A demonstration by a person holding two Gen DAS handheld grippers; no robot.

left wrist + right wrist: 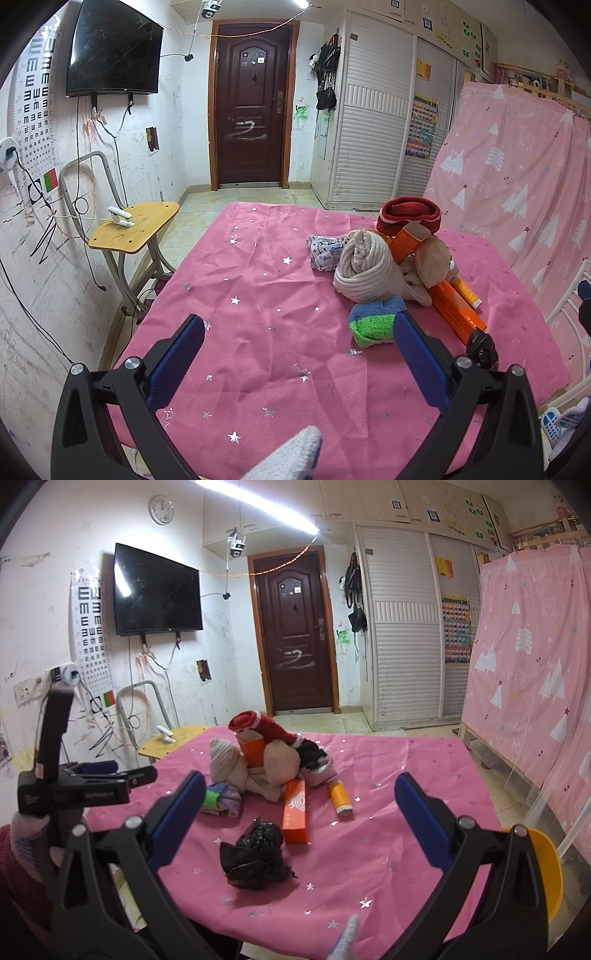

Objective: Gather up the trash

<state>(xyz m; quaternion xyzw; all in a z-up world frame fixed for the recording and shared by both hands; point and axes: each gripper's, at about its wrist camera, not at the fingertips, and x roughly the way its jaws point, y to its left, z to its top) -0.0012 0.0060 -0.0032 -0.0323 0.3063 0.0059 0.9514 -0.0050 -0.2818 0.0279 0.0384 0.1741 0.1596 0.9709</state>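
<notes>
Pink star-print cloth [388,775] covers the worktop (brown door [295,635] far behind); crumpled black bag [255,856] lies near, just ahead between the wide right claw [300,794]; left claw [299,332] wide too.

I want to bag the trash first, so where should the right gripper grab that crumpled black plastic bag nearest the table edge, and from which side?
Probably from above and the near side: the black plastic bag lies loose and apart from the pile, between the open right gripper fingers. Pinch its raised crumpled top; the soft bunched folds should compress into the pads.
</notes>
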